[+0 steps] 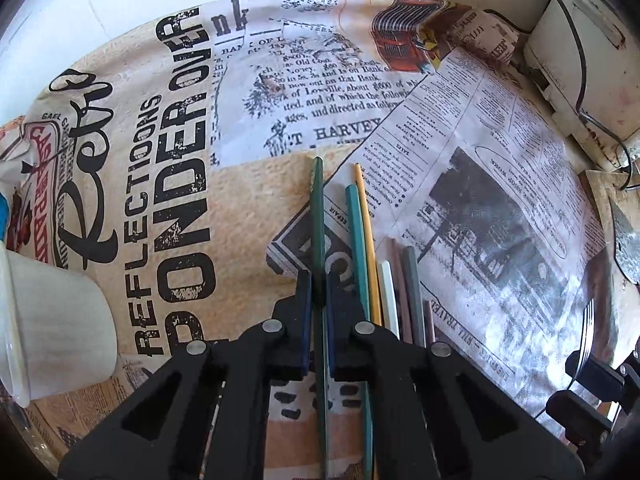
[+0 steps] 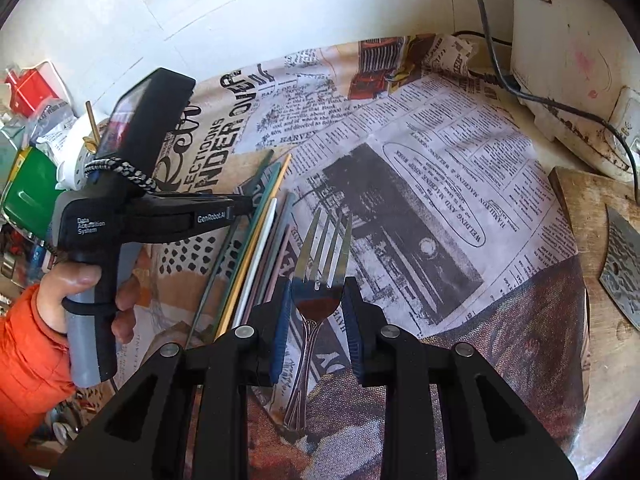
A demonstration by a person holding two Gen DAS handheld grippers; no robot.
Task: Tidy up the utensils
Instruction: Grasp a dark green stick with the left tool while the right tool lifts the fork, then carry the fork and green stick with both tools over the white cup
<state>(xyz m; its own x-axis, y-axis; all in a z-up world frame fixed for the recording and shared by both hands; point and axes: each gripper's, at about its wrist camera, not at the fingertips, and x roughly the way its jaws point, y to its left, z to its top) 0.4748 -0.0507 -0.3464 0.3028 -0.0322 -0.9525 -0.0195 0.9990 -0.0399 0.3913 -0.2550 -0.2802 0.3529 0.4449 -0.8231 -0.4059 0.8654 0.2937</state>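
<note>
A newsprint-patterned cloth [image 1: 160, 200] fills both views. At frame centre, the row of chopsticks [image 1: 384, 280] lies on it; the left gripper [image 1: 319, 292] pinches a dark green chopstick [image 1: 318, 216], thin, stiff, likely slippery. The right gripper [image 2: 316, 320] stands apart around the fork [image 2: 316, 280] neck; rigid metal, best held there

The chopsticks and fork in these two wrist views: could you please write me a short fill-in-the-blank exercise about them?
1. The left gripper has its jaws shut on a dark ____ chopstick.
2. The right gripper has the ____ between its jaws.
3. The fork's tines point ____ from the right wrist camera.
4. The other chopsticks lie on the printed ____.

Missing words: green; fork; away; cloth
</note>
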